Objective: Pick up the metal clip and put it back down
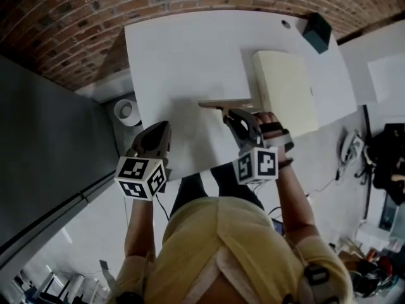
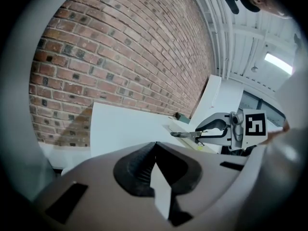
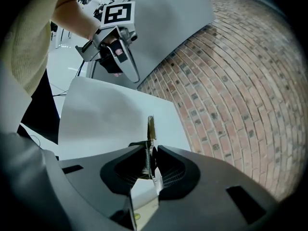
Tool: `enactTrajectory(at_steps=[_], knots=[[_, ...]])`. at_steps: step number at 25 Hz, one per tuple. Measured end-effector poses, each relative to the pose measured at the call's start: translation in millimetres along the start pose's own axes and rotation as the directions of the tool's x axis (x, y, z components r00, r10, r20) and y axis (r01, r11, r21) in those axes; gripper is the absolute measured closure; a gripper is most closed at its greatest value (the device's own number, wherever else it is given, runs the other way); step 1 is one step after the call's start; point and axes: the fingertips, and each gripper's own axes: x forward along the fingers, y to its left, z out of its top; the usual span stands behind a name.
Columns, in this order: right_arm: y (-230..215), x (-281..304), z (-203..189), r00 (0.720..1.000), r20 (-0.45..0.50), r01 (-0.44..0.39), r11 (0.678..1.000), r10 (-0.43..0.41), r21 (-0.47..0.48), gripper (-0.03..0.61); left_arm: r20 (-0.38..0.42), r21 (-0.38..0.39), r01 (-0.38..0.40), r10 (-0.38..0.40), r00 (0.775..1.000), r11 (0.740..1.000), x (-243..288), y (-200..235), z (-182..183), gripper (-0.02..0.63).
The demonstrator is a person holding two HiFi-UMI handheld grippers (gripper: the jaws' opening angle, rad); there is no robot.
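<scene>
Above the white rectangular table (image 1: 190, 56), pinches a slim, sprung, silvery metal clip (image 3: 150, 129) in the clenched right gripper (image 3: 150, 153). Holds the left gripper (image 2: 155, 146) closed on nothing, seemingly airborne.

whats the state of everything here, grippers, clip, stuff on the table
right gripper: shut on clip
clip: held in the air above the table
left gripper: shut, empty
cream box: lying flat on table
dark box: sitting at table's far corner
</scene>
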Motion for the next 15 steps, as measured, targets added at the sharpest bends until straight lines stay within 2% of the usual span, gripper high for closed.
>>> enactTrajectory(at_steps=[6, 15], knots=[[-16, -12, -16, 0.999, -0.025, 0.029, 0.999, -0.028, 0.032, 0.500, 0.005, 0.021, 0.021, -0.021, 1.000, 1.000, 11, -16, 15, 0.611], [-33, -12, -32, 0.998, 0.016, 0.058, 0.994, -0.060, 0.097, 0.500, 0.005, 0.082, -0.001, 0.000, 1.000, 0.997, 28, -37, 33, 0.611]])
